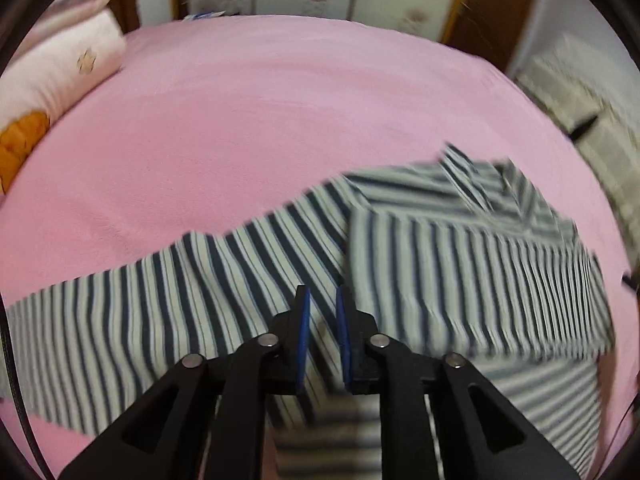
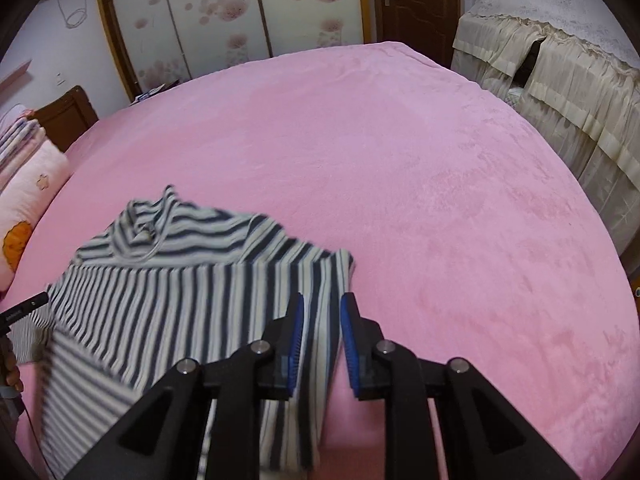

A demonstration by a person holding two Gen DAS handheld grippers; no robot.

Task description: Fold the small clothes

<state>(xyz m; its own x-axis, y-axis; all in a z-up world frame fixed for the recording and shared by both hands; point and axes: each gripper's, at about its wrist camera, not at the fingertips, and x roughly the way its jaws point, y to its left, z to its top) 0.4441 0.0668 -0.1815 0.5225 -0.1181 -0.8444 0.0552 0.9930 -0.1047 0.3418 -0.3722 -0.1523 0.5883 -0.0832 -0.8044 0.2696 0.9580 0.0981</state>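
**Striped shirt waits on the pink bed**

Your left gripper (image 1: 322, 300) and right gripper (image 2: 322, 306) hang over the striped shirt (image 2: 180, 280), claws parted, holding nothing. One side looks folded over already. The pillow (image 1: 60, 64) sits well apart, so nothing blocks you on the bed (image 2: 400, 160).

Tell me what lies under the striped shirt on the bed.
The dark-and-white striped shirt lies on the pink plush bed cover, which shows all around it. Part of the shirt is folded over itself. Anything else beneath the fabric is covered and cannot be seen.
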